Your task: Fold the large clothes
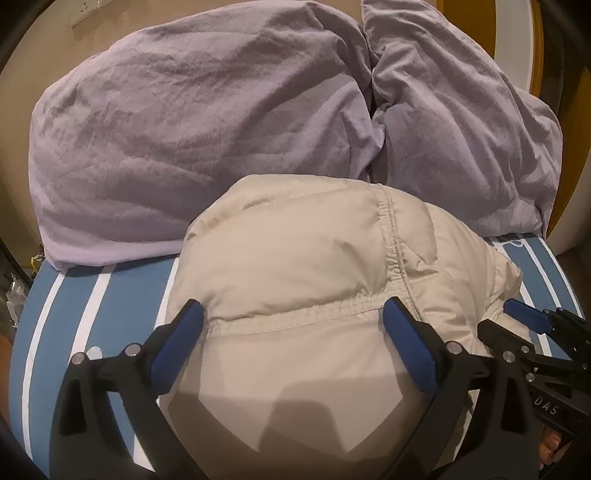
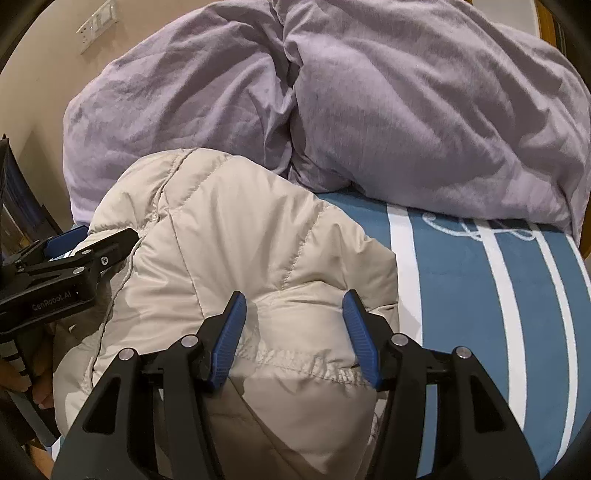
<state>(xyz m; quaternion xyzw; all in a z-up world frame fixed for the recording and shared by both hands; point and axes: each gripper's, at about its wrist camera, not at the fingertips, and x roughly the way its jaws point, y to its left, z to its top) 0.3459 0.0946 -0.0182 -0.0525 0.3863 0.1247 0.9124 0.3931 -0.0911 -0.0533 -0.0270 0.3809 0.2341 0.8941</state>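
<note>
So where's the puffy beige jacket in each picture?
Left wrist view: beige puffer jacket fills the lower middle, between the fingers.
Right wrist view: beige puffer jacket sits lower left of centre.
Shared landmark: the crumpled lilac duvet behind it.

Cream puffer jacket [image 1: 295, 266] cut off below, lilac duvet [image 2: 406, 110] cropped above

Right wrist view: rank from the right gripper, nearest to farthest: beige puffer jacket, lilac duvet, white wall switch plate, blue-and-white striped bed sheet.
1. Beige puffer jacket: directly under the right gripper, between its open jaws.
2. Blue-and-white striped bed sheet: just right of the jacket.
3. Lilac duvet: bunched up behind both, across the bed.
4. White wall switch plate: top left, on the wall beyond the duvet.
</note>
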